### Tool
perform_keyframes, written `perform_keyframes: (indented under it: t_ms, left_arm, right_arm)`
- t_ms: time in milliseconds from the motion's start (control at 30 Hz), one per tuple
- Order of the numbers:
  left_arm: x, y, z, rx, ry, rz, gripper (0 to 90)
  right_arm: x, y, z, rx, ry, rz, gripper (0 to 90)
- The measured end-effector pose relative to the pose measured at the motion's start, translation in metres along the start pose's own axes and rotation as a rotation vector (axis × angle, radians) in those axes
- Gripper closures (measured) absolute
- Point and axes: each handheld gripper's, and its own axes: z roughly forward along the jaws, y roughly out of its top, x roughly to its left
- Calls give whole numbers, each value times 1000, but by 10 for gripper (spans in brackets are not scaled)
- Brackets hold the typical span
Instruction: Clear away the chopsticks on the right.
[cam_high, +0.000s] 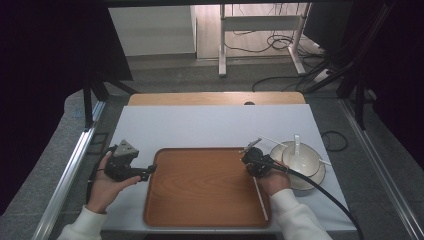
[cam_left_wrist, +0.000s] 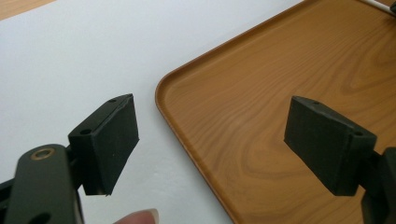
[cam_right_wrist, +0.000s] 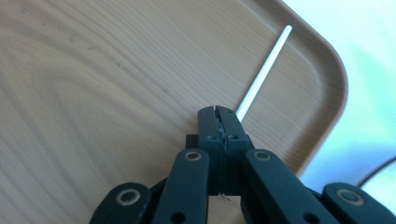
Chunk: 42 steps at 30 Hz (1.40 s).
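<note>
A wooden tray (cam_high: 200, 200) lies in the middle of the white mat. My right gripper (cam_high: 254, 175) is over the tray's right side, shut on one end of a thin white chopstick (cam_high: 261, 199). In the right gripper view the chopstick (cam_right_wrist: 264, 70) runs from the closed jaws of my right gripper (cam_right_wrist: 218, 110) toward the tray's rounded corner (cam_right_wrist: 334, 65). My left gripper (cam_high: 148, 171) is at the tray's left edge. Its pads (cam_left_wrist: 109, 140) stand wide apart, and my left gripper (cam_left_wrist: 210, 102) is open with nothing between them, over the tray's corner (cam_left_wrist: 163, 88).
A white bowl (cam_high: 302, 162) with a white spoon (cam_high: 297, 144) in it stands on a plate just right of the tray. Another thin white stick (cam_high: 274, 141) lies across the bowl. The white mat (cam_high: 210, 125) covers the table behind the tray.
</note>
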Motion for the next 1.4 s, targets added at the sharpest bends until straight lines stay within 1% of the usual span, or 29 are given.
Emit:
perform_keyframes:
  t_ms: [167, 267, 367, 600, 733, 833, 867, 1000, 1133, 1300, 1333, 1400]
  left_arm:
    - [0, 0, 0, 0, 0, -1, 170]
    - [0, 0, 0, 0, -1, 0, 170]
    - [0, 0, 0, 2, 0, 1, 171]
    - [0, 0, 0, 2, 0, 2, 171]
    - [0, 0, 0, 3, 2, 2, 170]
    - [0, 0, 0, -1, 2, 1, 170]
    - [0, 0, 0, -7, 1, -4, 170]
    - [-1, 0, 0, -4, 1, 1, 170]
    - [-1, 1, 1, 1, 2, 4, 170]
    - [-1, 0, 3, 6, 1, 5, 170]
    - [-1, 0, 3, 9, 4, 9, 170]
    - [-2, 0, 5, 4, 0, 4, 170]
  right_arm:
    - [-3, -4, -1, 8, -6, 4, 900]
    - [-6, -8, -1, 13, -11, 15, 900]
    - [-8, -11, -2, 17, -7, 21, 900]
    - [-10, -14, -4, 11, -4, 26, 900]
    - [-11, -14, -5, 5, -8, 19, 900]
    - [-11, -12, -9, -23, 3, 14, 900]
    - [-11, -12, -11, -37, 6, 14, 900]
    - [-15, -12, -23, -88, 17, 7, 900]
    - [-21, -13, -37, -147, 40, -1, 900]
    - [-28, -14, -52, -211, 79, 3, 900]
    - [-29, -14, -55, -221, 87, 5, 895]
    - [-32, -15, -60, -241, 102, 1, 850]
